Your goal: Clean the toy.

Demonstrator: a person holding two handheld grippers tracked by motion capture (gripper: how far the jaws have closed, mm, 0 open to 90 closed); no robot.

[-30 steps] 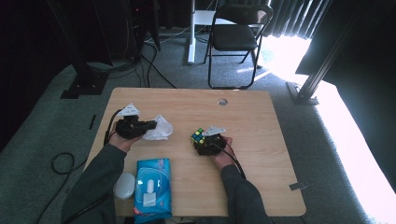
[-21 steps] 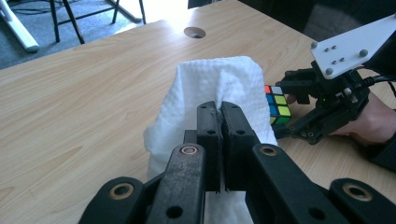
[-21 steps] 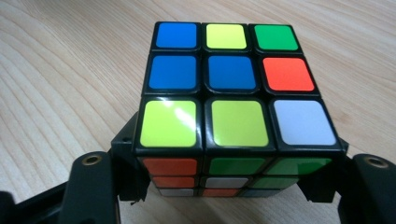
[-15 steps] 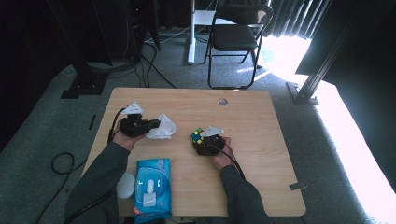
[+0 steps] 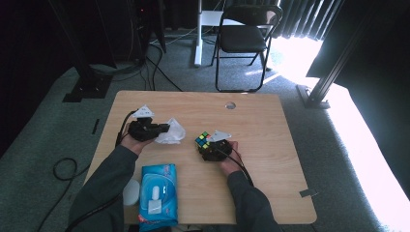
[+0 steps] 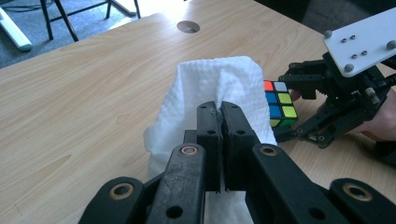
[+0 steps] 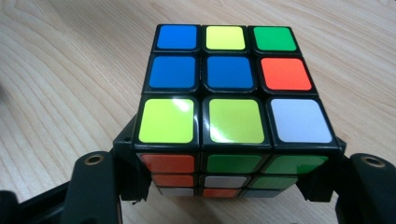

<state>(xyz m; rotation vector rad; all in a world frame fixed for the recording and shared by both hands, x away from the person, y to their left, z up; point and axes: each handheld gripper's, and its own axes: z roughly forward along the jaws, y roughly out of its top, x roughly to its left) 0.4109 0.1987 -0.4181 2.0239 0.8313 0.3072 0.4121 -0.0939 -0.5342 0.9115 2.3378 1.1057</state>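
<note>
The puzzle cube [image 7: 229, 107] is being clamped by the right gripper [image 5: 211, 148], just right of the white wipe [image 6: 217, 100], which is being pinched in the left gripper [image 6: 219, 140]. Being cornered unevenly, the cube could twist free. No long axis is being shown; its yellow-blue face is pointing upward.

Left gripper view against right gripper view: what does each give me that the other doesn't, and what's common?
Left gripper view alone: the left gripper, jaws shut on the white wipe, the round hole in the table, and the right gripper seen from outside, holding the cube.

Right gripper view alone: the cube's top face close up, with blue, yellow, green, orange and white tiles, and the right gripper's jaws against its two sides.

Both: the cube and the wooden table.
</note>
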